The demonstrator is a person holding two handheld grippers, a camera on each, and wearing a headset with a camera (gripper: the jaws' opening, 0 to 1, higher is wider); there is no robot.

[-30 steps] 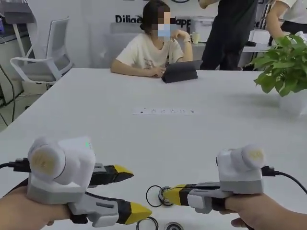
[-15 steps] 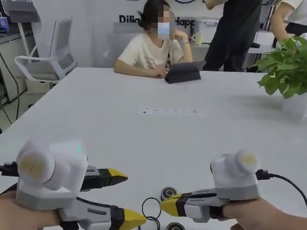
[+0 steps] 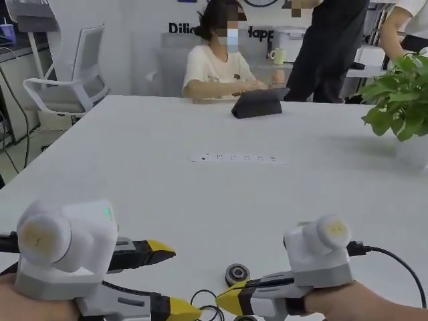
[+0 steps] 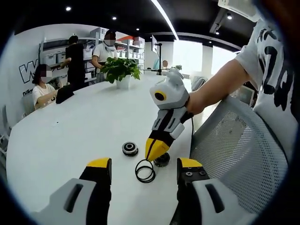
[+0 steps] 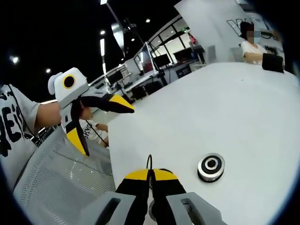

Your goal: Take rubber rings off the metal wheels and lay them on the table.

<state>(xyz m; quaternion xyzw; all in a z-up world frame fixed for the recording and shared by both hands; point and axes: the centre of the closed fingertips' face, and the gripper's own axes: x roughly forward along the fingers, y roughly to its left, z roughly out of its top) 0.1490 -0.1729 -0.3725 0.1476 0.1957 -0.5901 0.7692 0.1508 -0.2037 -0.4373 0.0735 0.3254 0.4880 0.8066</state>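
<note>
Left gripper (image 3: 175, 279) jaws gape wide, empty; right gripper (image 5: 150, 174) jaws pinch one of two rubber rings (image 4: 136, 169), two metal wheels (image 4: 130, 148) just beside them.

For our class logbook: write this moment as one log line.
left gripper: open | right gripper: shut on rubber ring | metal wheel: on table

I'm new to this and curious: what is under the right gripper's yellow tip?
Under the right gripper sits a metal wheel, half hidden by the tip. Black rubber rings lie beside it on the table. Whether that wheel has a ring on is covered.
</note>
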